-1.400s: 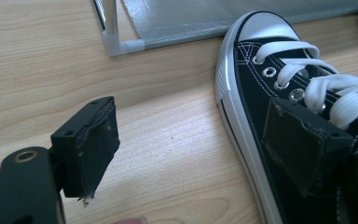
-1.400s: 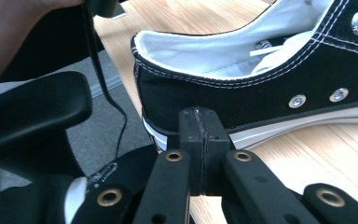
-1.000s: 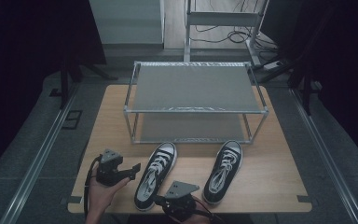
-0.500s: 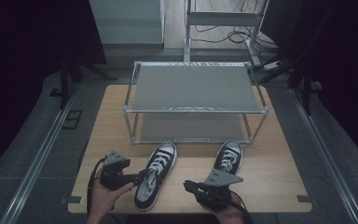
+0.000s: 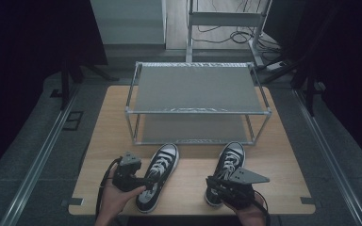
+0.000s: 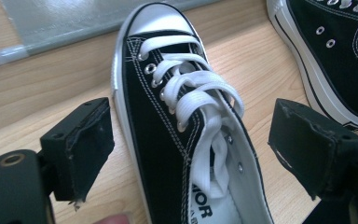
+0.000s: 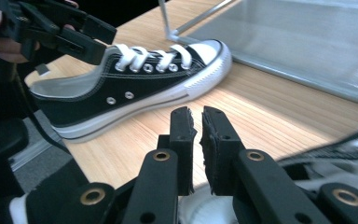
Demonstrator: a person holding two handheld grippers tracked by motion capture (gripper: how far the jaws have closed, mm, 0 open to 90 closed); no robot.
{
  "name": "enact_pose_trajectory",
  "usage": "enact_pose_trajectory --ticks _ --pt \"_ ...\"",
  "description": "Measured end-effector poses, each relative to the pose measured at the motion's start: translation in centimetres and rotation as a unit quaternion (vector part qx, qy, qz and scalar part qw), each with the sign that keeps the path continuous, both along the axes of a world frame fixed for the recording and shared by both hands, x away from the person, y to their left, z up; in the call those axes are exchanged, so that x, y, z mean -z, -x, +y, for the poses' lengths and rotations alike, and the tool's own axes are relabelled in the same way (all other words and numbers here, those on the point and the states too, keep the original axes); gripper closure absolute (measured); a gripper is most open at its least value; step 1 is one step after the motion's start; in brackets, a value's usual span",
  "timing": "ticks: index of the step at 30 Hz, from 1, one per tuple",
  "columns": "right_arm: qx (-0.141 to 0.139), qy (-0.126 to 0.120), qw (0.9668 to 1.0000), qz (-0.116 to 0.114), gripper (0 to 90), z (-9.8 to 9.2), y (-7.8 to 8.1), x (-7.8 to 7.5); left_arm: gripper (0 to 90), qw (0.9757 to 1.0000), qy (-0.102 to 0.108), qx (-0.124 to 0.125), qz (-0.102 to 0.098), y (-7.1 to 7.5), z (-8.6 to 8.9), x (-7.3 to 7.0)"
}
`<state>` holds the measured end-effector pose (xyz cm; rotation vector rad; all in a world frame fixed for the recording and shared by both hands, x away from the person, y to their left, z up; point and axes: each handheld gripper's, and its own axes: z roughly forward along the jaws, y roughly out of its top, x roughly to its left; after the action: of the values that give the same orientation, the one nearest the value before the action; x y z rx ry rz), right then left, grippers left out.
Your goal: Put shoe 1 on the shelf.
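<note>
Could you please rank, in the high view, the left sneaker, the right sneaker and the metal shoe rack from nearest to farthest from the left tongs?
1. Left sneaker: right beside the left tongs, which straddle it.
2. Right sneaker: across the table, by the right tongs.
3. Metal shoe rack: at the table's far side, beyond both sneakers.

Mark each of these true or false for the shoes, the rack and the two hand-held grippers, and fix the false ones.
1. Both shoes stand on the table in front of the rack. True: left shoe, right shoe, rack.
2. The left hand-held gripper is clamped on the left shoe. False: its jaws have just been opening and stand apart on either side of it.
3. The rack's top shelf holds a shoe. False: it is bare.
4. The right hand-held gripper holds nothing. True: a narrow gap between its jaws.
</note>
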<state>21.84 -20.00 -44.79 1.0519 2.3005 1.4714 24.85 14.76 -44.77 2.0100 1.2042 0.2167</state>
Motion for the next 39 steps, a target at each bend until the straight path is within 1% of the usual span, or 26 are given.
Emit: enact_pose_trajectory --ticks 5,7,9,10,11,12,13,14,15,16,18,19,22,23,24,25,26,27,28,29,32,33,35,37,38,39 --pt "0.009 -0.005 0.9999 -0.001 81.9 -0.5 -0.2 -0.1 11.6 0.9996 -0.026 0.002 0.014 -0.9 -1.2 0.4" --pt "0.01 -0.004 0.9999 -0.004 81.6 -0.6 -0.1 -0.1 11.2 0.9991 -0.038 -0.002 0.02 -1.2 -1.7 0.6" --pt "0.009 -0.001 1.0 -0.004 81.4 -0.6 -0.1 -0.2 9.8 0.9987 -0.045 0.0 0.026 -1.4 -2.1 0.9" --pt "0.008 0.0 1.0 -0.003 81.3 -0.6 -0.1 -0.1 9.8 0.9975 -0.065 -0.007 0.027 -1.7 -2.8 1.4" --pt "0.008 0.001 1.0 -0.003 81.2 -0.5 -0.1 -0.1 9.8 0.9964 -0.078 -0.008 0.031 -1.8 -3.1 1.6" --pt "0.008 0.003 1.0 -0.004 81.1 -0.5 -0.1 0.0 9.3 0.9964 -0.078 -0.008 0.031 -1.8 -3.1 1.6" --pt "0.008 0.004 1.0 -0.003 81.1 -0.4 -0.1 0.0 8.5 0.9951 -0.09 -0.007 0.041 -2.1 -3.6 2.1" --pt "0.008 0.006 0.9999 -0.003 81.0 -0.4 -0.1 0.0 8.2 0.9951 -0.09 -0.007 0.041 -2.1 -3.6 2.1" --pt "0.008 0.006 0.9999 -0.002 80.9 -0.4 -0.1 0.1 7.8 0.9939 -0.098 -0.009 0.049 -2.3 -3.9 2.4" --pt "0.009 0.007 0.9999 -0.002 80.9 -0.5 -0.1 0.1 7.4 0.9939 -0.098 -0.009 0.049 -2.3 -3.9 2.4" --pt "0.01 0.008 0.9999 -0.001 80.8 -0.4 -0.2 0.2 7.3 0.9927 -0.106 -0.012 0.057 -2.5 -4.0 2.6" --pt "0.009 0.009 0.9999 0.0 80.7 -0.4 -0.2 0.2 7.2 0.9927 -0.106 -0.012 0.057 -2.5 -4.0 2.6" --pt "0.01 0.012 0.9999 0.001 80.4 -0.3 -0.2 0.4 6.6 0.9898 -0.121 -0.008 0.076 -2.9 -4.6 2.9" --pt "0.01 0.012 0.9999 0.001 80.3 -0.2 -0.2 0.4 6.6 0.9889 -0.126 -0.008 0.078 -3.1 -4.7 2.9" --pt "0.01 0.012 0.9999 0.001 80.3 -0.2 -0.2 0.4 6.0 0.9889 -0.126 -0.008 0.078 -3.1 -4.7 2.9" --pt "0.008 0.015 0.9999 0.002 80.1 -0.2 -0.2 0.5 5.0 0.9855 -0.146 -0.007 0.087 -3.4 -5.1 3.2" --pt "0.007 0.016 0.9999 0.002 80.1 -0.1 -0.2 0.5 3.9 0.984 -0.153 -0.004 0.092 -3.5 -5.3 3.3" --pt "0.007 0.016 0.9998 0.002 80.0 -0.1 -0.2 0.5 2.3 0.984 -0.153 -0.004 0.092 -3.5 -5.3 3.3" --pt "0.007 0.016 0.9998 0.002 79.9 -0.1 -0.2 0.6 1.6 0.9827 -0.158 -0.003 0.098 -3.8 -5.4 3.4" --pt "0.007 0.017 0.9998 0.002 79.8 -0.1 -0.2 0.6 1.4 0.9827 -0.158 -0.003 0.098 -3.8 -5.4 3.4" --pt "0.008 0.018 0.9998 0.001 79.8 -0.1 -0.2 0.6 0.4 0.9797 -0.164 -0.004 0.115 -4.3 -5.5 3.7" --pt "0.008 0.018 0.9998 0.001 79.8 -0.1 -0.2 0.6 0.2 0.9797 -0.164 -0.004 0.115 -4.3 -5.5 3.7" --pt "0.009 0.019 0.9998 0.0 79.5 -0.1 -0.2 0.6 0.6 0.9804 -0.155 -0.01 0.121 -4.6 -5.4 3.8" --pt "0.009 0.019 0.9998 -0.001 79.4 0.0 -0.2 0.6 0.5 0.979 -0.153 -0.015 0.134 -4.9 -5.3 3.9" --pt "0.009 0.02 0.9998 0.0 79.2 0.0 -0.2 0.6 1.2 0.9791 -0.152 -0.009 0.134 -5.0 -5.3 3.9" --pt "0.009 0.021 0.9997 -0.001 79.2 0.0 -0.2 0.6 1.5 0.9791 -0.152 -0.01 0.134 -5.0 -5.4 3.9"
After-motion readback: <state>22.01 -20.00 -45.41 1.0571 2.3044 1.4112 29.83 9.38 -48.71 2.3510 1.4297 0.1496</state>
